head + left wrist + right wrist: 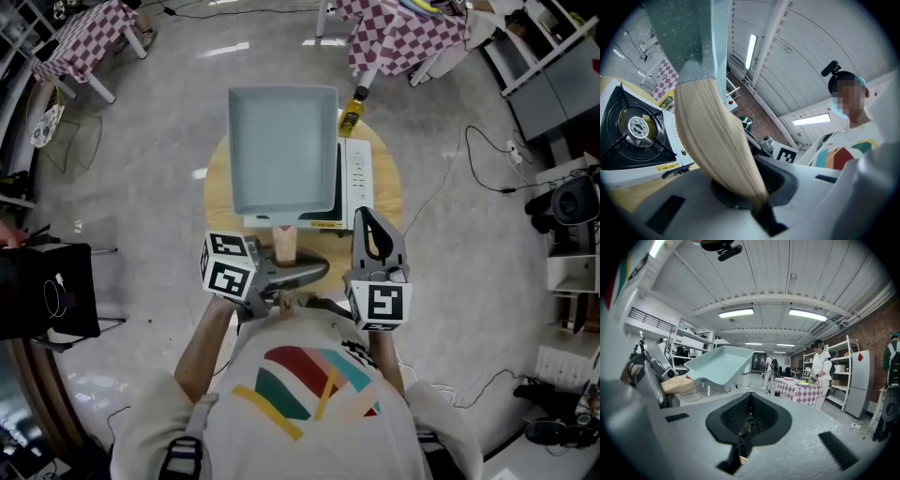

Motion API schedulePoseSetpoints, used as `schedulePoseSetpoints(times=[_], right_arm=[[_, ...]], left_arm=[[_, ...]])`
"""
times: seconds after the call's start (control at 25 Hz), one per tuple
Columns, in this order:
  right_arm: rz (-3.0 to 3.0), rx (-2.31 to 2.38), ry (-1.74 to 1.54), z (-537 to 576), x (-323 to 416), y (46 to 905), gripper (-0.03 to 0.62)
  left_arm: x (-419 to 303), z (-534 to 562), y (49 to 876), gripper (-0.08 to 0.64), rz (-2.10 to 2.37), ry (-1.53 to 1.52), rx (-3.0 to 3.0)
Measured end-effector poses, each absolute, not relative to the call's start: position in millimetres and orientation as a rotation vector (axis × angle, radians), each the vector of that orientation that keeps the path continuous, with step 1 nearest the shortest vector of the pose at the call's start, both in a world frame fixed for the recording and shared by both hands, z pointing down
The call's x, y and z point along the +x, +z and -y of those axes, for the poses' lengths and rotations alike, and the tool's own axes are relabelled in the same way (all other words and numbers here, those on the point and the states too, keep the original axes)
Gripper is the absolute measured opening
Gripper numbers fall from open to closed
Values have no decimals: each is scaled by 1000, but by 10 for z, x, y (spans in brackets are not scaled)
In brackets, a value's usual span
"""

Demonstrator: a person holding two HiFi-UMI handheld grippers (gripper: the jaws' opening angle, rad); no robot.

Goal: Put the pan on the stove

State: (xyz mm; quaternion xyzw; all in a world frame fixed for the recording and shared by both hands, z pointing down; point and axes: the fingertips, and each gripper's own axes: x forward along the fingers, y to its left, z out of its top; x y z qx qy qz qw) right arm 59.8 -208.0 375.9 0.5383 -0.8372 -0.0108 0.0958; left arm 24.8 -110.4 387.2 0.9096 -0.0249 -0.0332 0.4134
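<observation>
Clamping pan handle (285,242), left tool (298,273) points level; right tool (367,217) closed, empty.

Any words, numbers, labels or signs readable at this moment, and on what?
No text can be read.
Yellow sticker on the stove: print too small to read.
Control strip of the stove: marks too small to read.
Yellow bottle: label blurred.
Marker cubes: black-and-white patterns only, no letters.
</observation>
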Motion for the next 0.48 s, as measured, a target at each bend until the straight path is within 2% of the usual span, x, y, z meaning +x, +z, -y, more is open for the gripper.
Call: schedulePoseSetpoints(times=[0.48], right_arm=[[2398, 1648, 9, 2001, 869, 3875, -2]], left_arm=[[359, 1374, 4175, 6, -20, -104, 2175]])
